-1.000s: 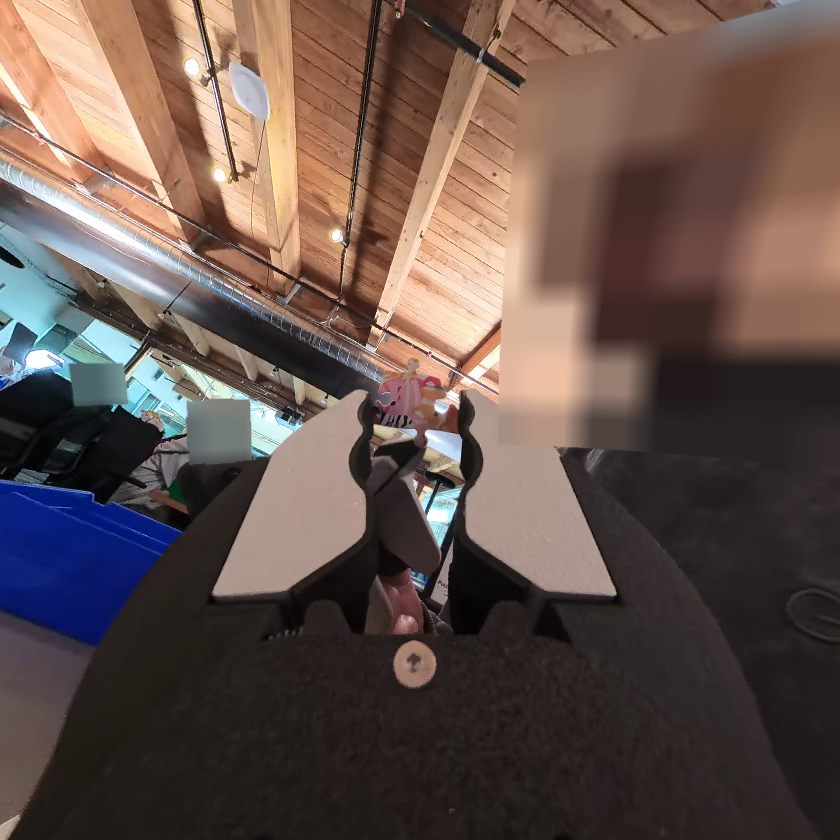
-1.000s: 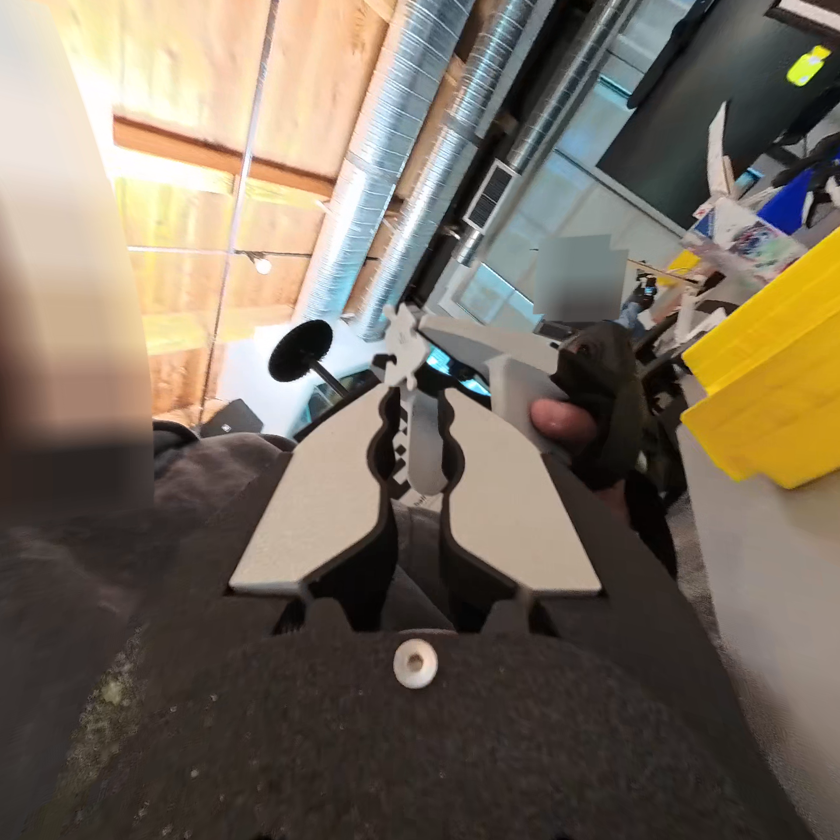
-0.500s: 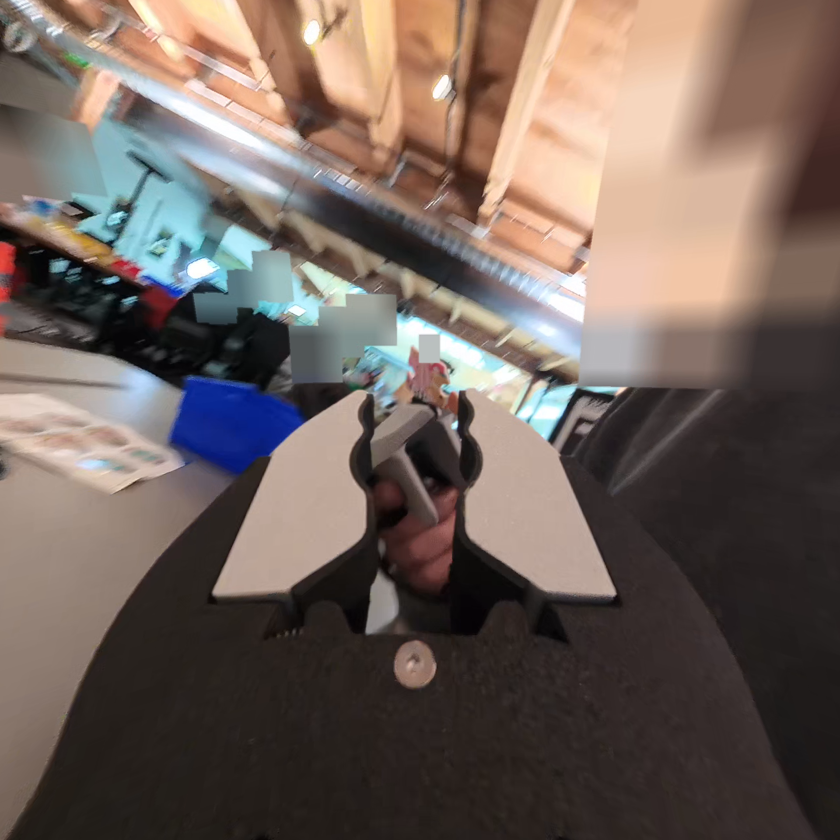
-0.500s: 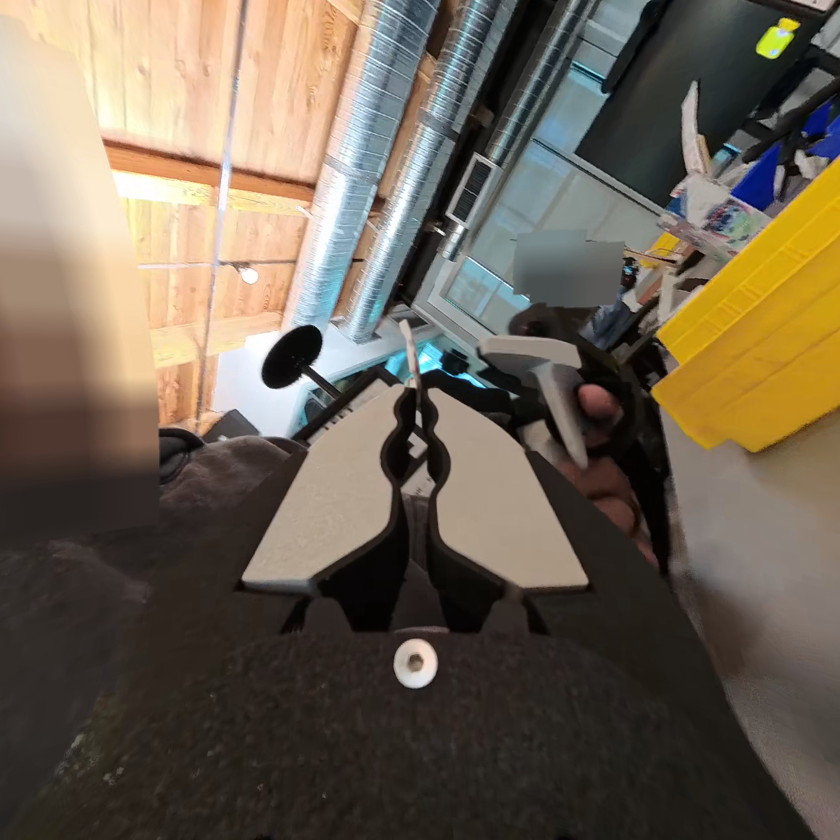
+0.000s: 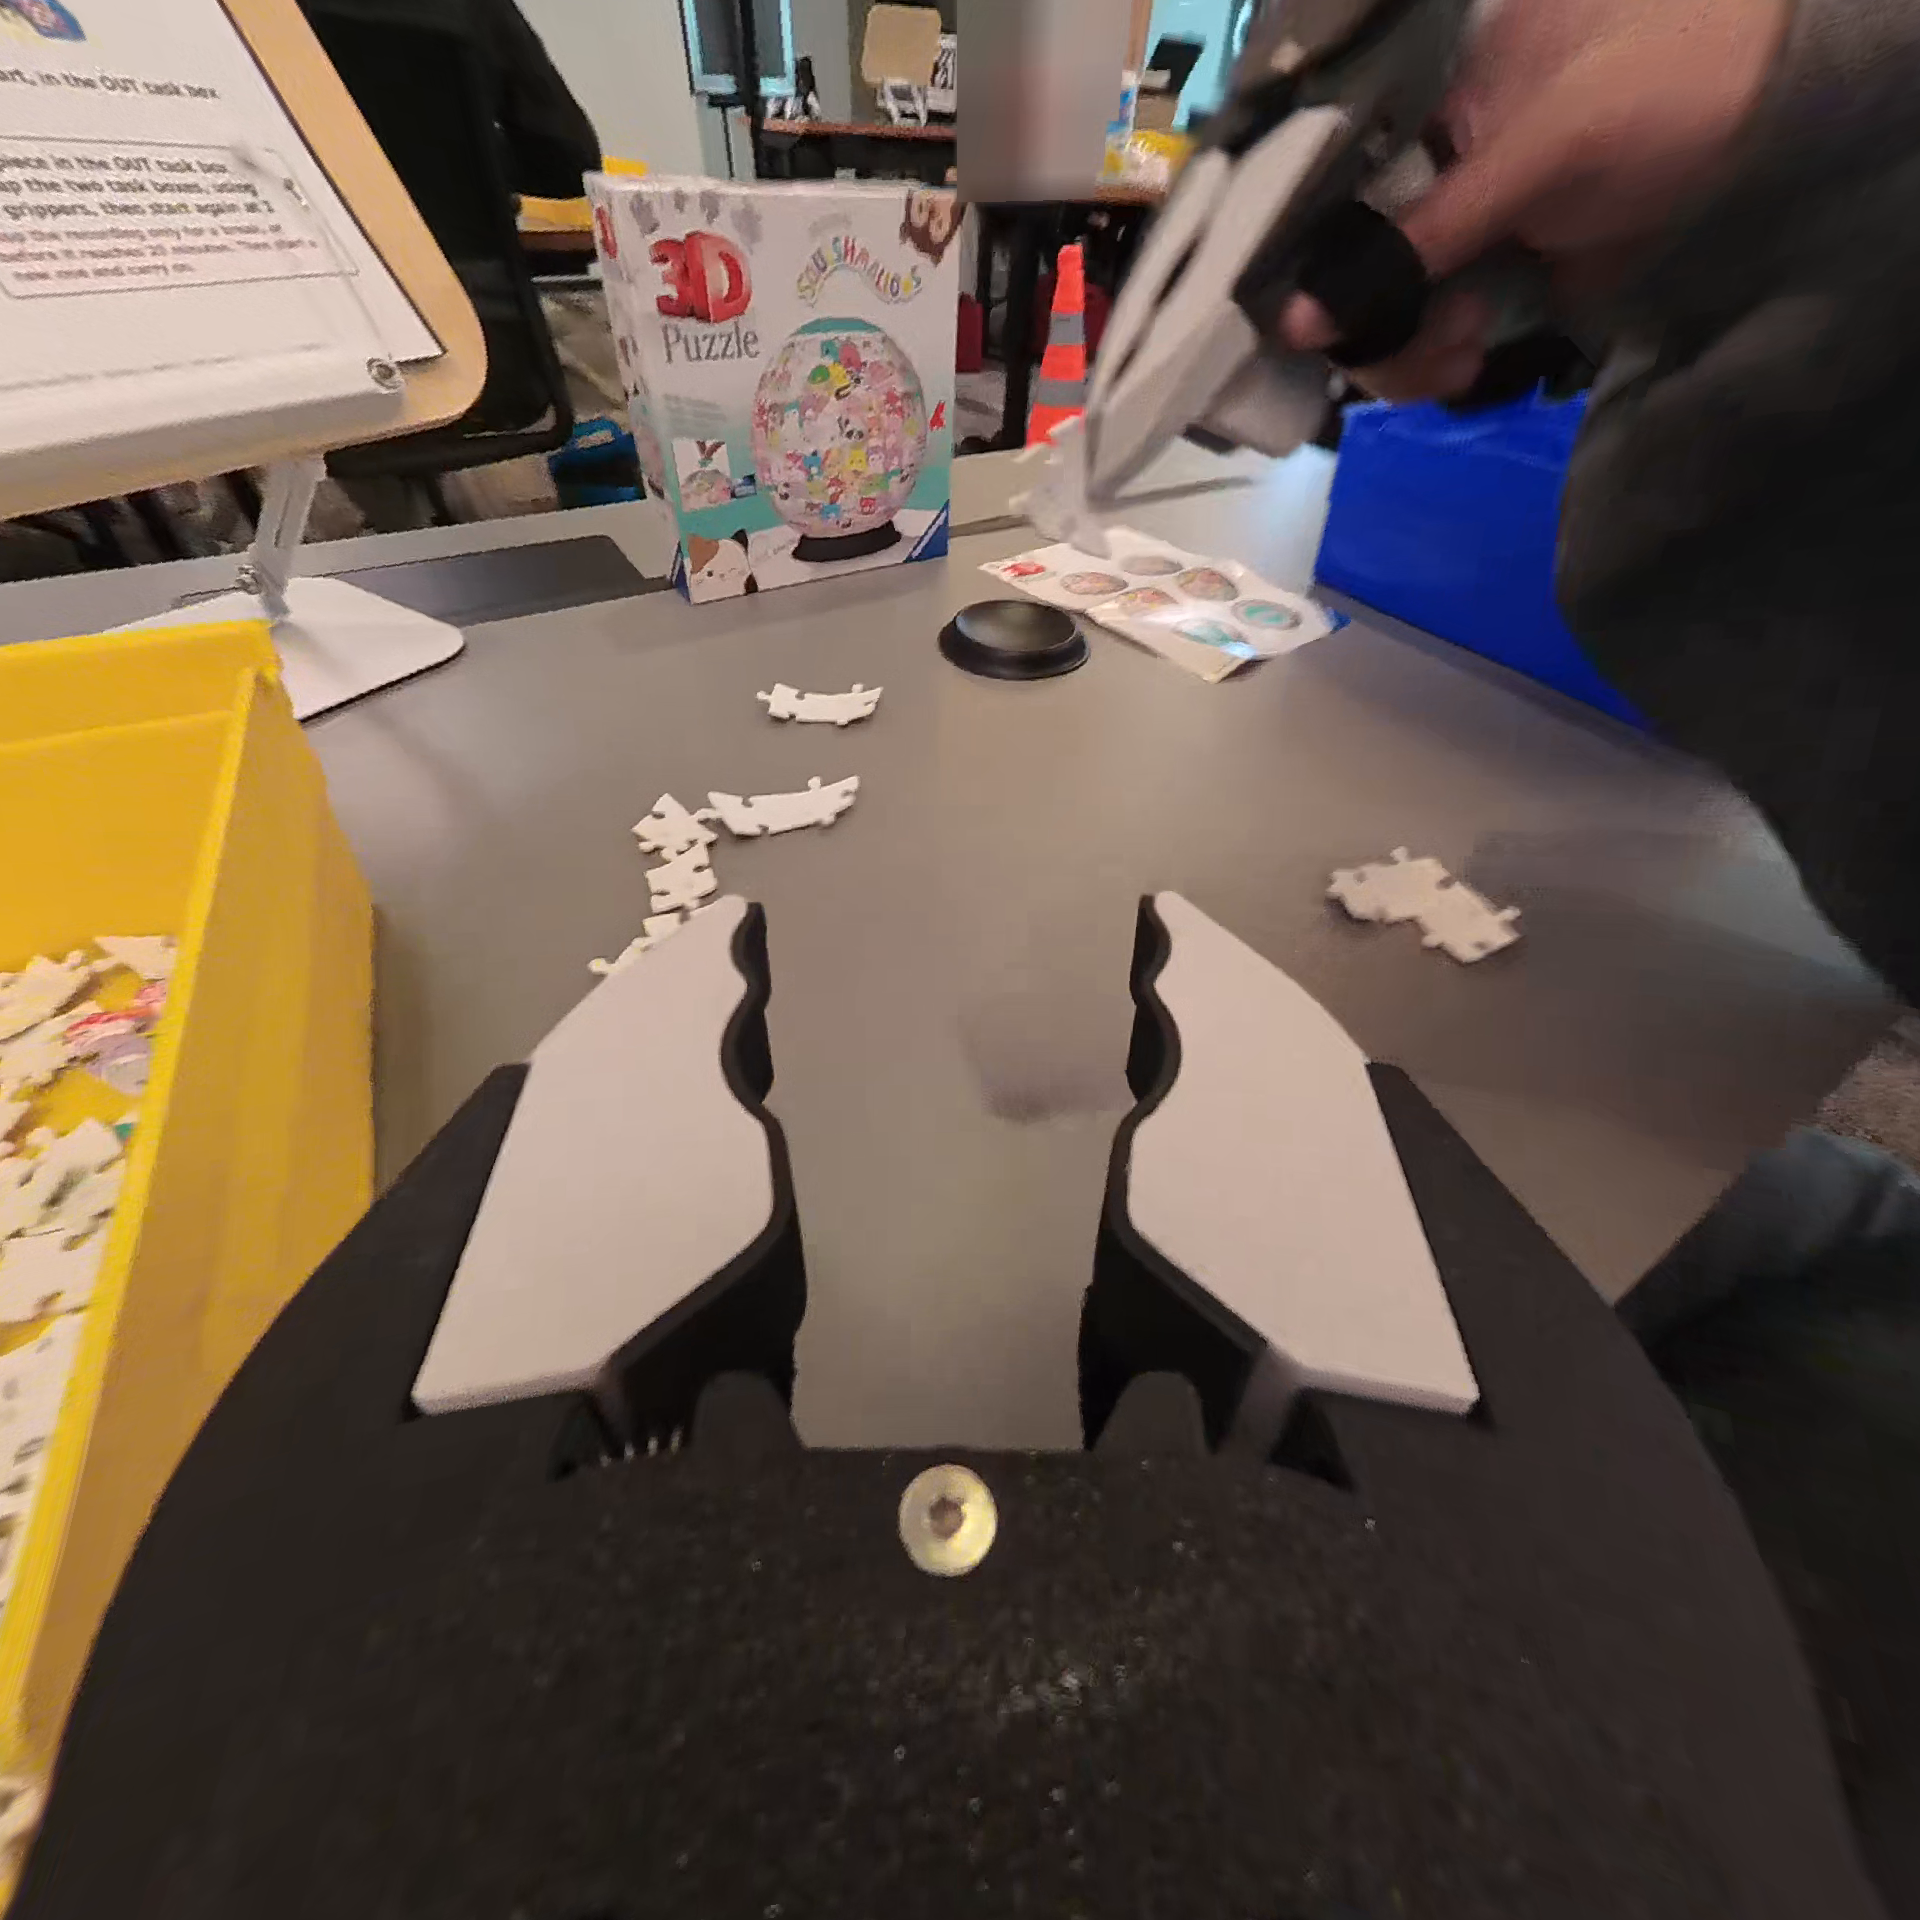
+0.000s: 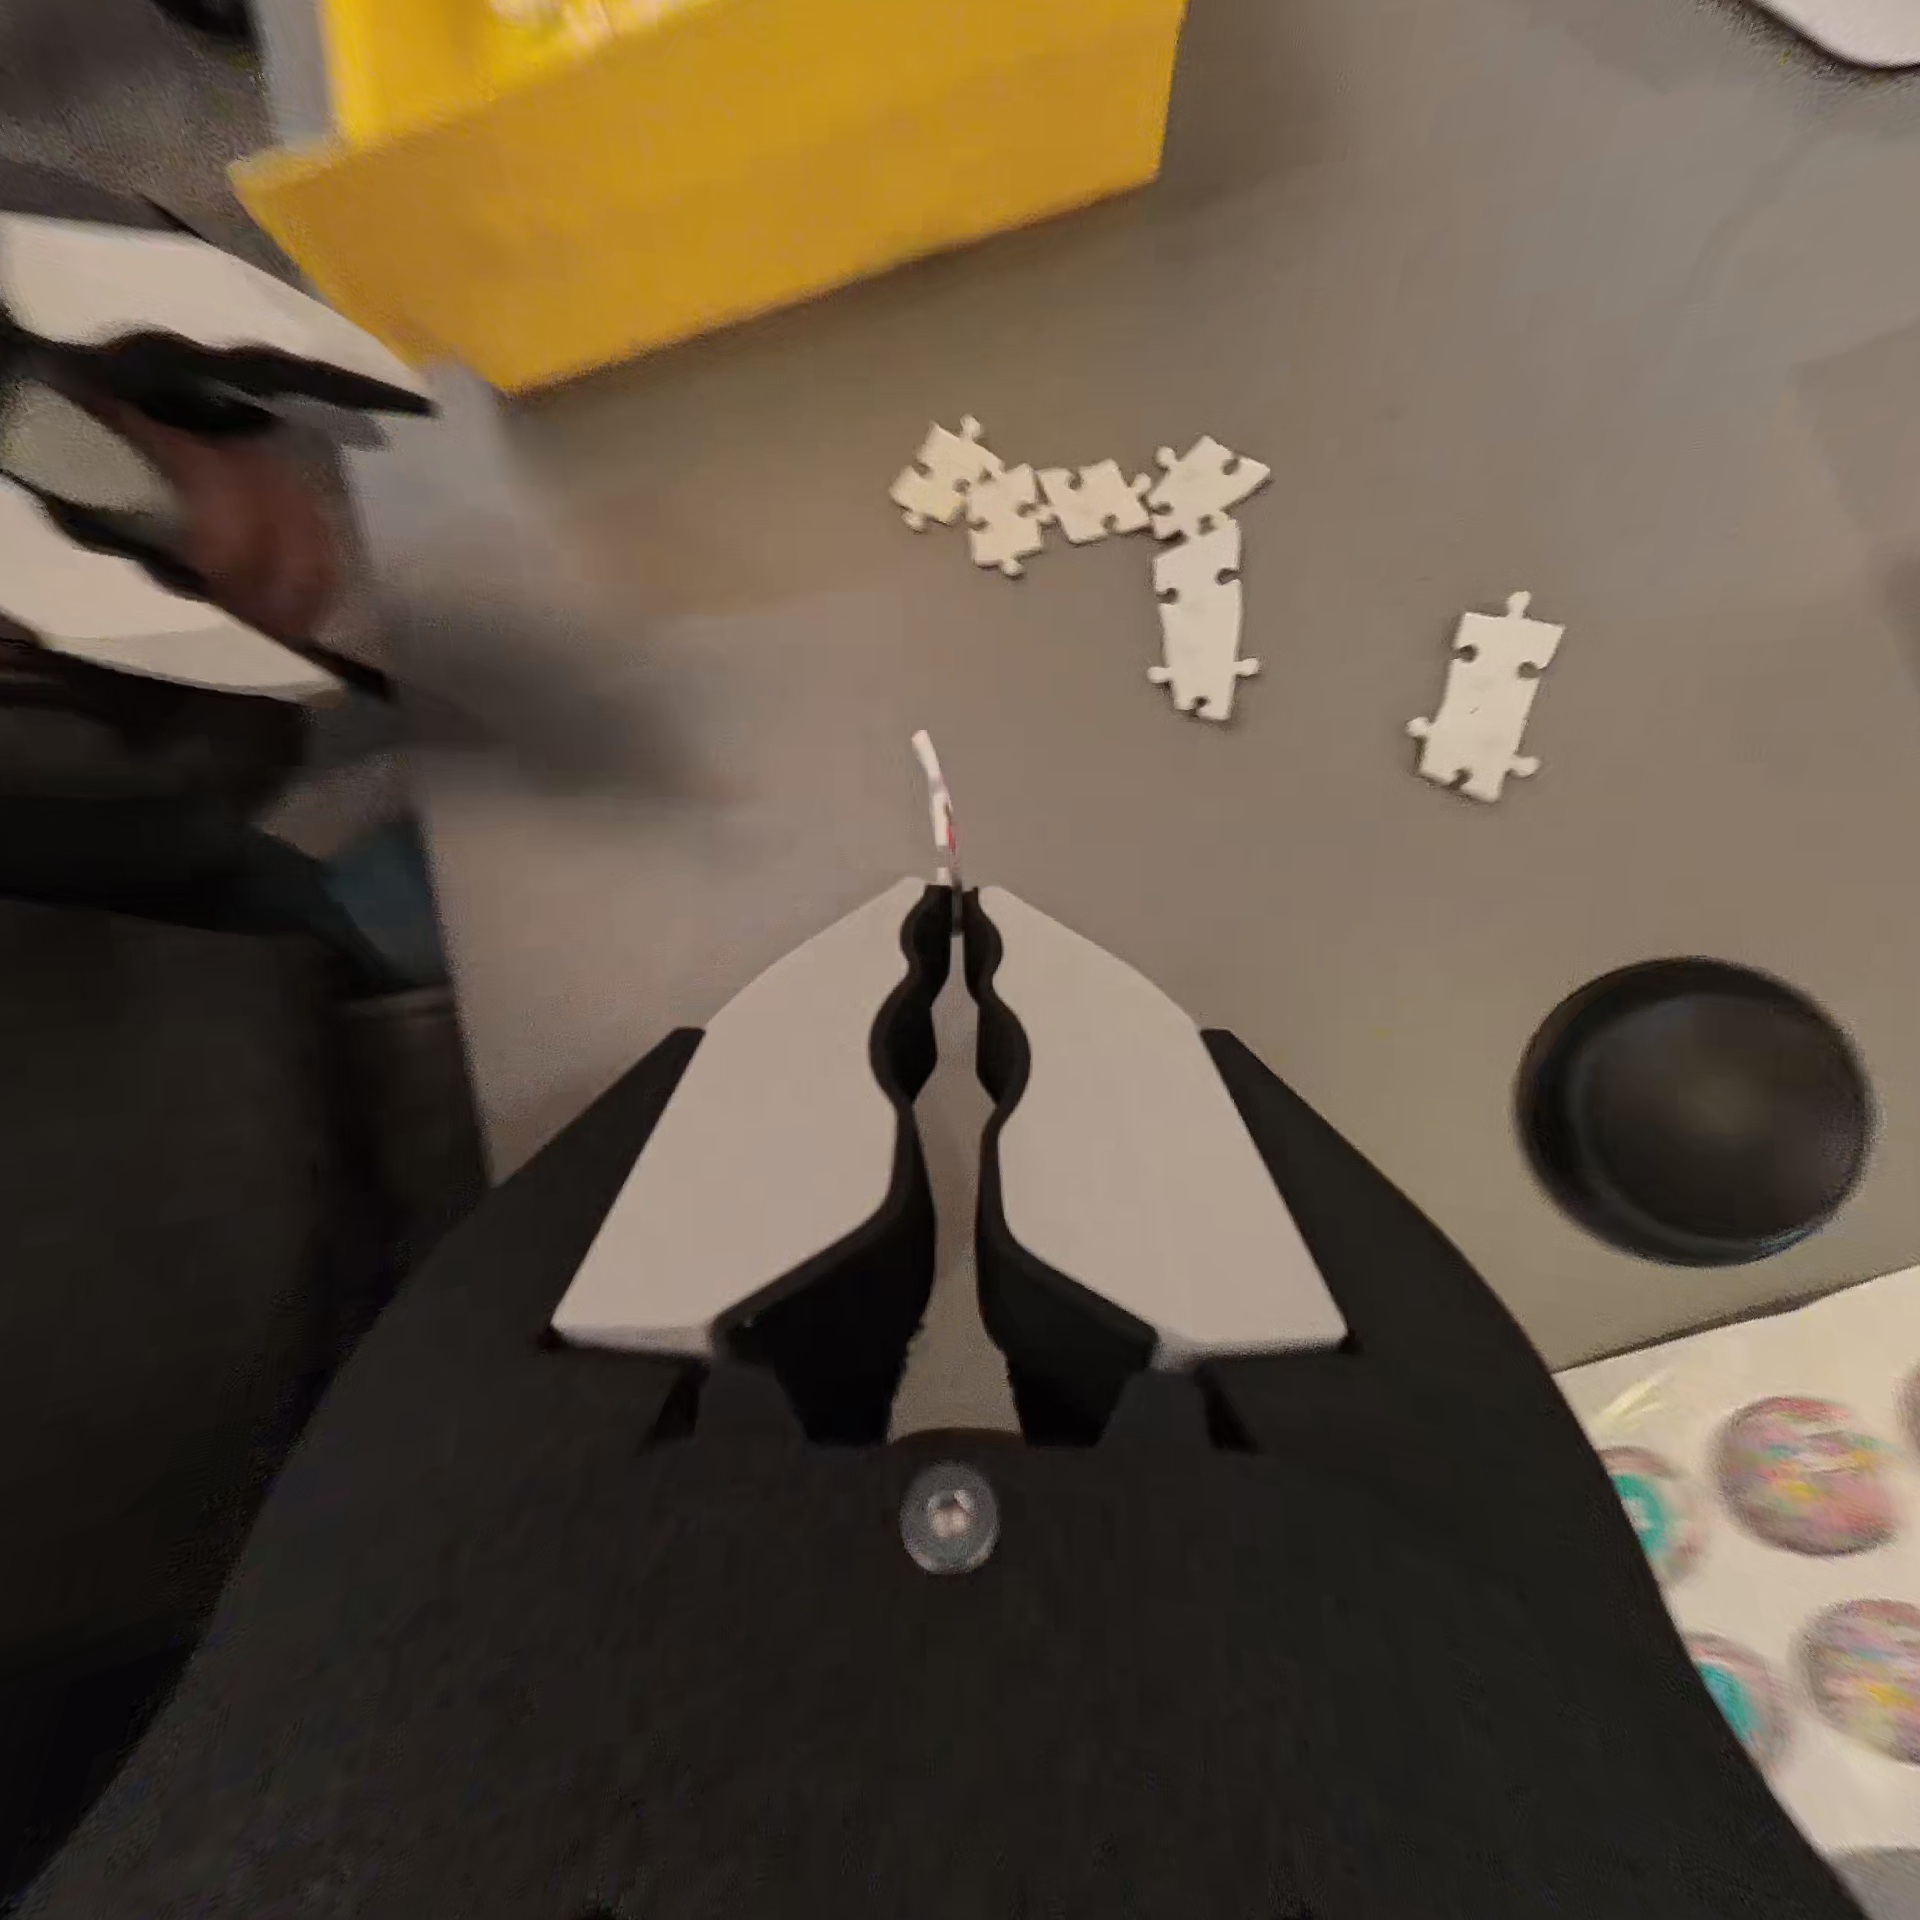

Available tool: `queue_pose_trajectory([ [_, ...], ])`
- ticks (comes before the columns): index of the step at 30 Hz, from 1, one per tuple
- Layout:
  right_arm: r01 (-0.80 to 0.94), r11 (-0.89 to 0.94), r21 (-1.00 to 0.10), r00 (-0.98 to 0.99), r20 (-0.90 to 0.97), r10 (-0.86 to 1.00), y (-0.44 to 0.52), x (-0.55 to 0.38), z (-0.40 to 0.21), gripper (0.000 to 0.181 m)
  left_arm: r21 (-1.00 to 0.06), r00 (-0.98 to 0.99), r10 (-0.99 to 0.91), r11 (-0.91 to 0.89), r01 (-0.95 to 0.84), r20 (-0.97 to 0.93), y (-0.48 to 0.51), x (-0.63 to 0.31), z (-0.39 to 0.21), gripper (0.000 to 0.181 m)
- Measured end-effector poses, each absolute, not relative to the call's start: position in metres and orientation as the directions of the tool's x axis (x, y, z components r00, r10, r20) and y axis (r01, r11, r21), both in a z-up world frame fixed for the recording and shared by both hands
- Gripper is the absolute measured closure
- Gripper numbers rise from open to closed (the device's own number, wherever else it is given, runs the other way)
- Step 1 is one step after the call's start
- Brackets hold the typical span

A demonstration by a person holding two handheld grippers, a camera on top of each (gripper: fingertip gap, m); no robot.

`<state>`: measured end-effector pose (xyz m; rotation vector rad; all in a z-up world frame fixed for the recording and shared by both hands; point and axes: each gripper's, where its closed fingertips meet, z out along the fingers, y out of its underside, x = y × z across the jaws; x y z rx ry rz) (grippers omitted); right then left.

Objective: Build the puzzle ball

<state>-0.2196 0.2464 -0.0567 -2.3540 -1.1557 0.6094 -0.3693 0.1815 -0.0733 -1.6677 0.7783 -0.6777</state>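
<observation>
My left gripper [image 5: 951,914] is open and empty, low over the grey table [image 5: 1039,831]. My right gripper [image 6: 951,888] is shut on a puzzle piece [image 6: 940,800], seen edge-on and sticking out past its tips. In the left wrist view the right gripper [image 5: 1091,468] hangs at the upper right with the white piece [image 5: 1055,494] at its tips. White face-down pieces lie on the table: a joined chain [image 6: 1081,499], a joined pair [image 6: 1205,613], another pair [image 6: 1486,696] and a cluster at the right [image 5: 1423,914]. The black round stand [image 5: 1013,639] sits behind them.
A yellow bin [image 5: 208,935] with several loose pieces stands at the left. The puzzle box [image 5: 790,384] stands at the back, with a printed leaflet [image 5: 1174,603] and a blue bin [image 5: 1455,520] to its right. A sign on a stand [image 5: 208,260] is at the back left. The gap from one gripper's tips to the other's is roughly 15 centimetres. Both grippers' tips are roughly 20 centimetres from the joined chain [image 6: 1081,499]. It is also in sight in the left wrist view [image 5: 678,890].
Both grippers have swung down from facing the ceiling to facing the table. My left gripper has opened. My right gripper has stayed shut on the piece.
</observation>
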Motion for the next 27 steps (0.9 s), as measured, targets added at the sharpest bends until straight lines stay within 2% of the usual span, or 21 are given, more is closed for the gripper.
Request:
queue_pose_trajectory([
  [4,0.755,-0.490,-0.437,0.475,-0.152,0.867,0.296,-0.252,-0.094,0.179,-0.958,0.641,-0.762,-0.104,-0.266,-0.095,0.186,-0.374,-0.083,0.121],
  [12,0.857,-0.367,-0.361,0.314,-0.198,0.929,0.361,-0.334,-0.161,0.179,-0.958,0.642,-0.766,-0.165,-0.233,-0.024,0.187,-0.381,-0.088,0.122],
  [21,0.929,-0.289,-0.231,0.231,-0.245,0.941,0.371,-0.343,-0.183,0.179,-0.947,0.637,-0.770,-0.182,-0.266,-0.031,0.184,-0.388,-0.098,0.122],
  [27,0.934,-0.297,-0.196,0.240,-0.270,0.932,0.376,-0.334,-0.188,0.176,-0.948,0.644,-0.765,-0.197,-0.251,-0.012,0.184,-0.393,-0.097,0.121],
])
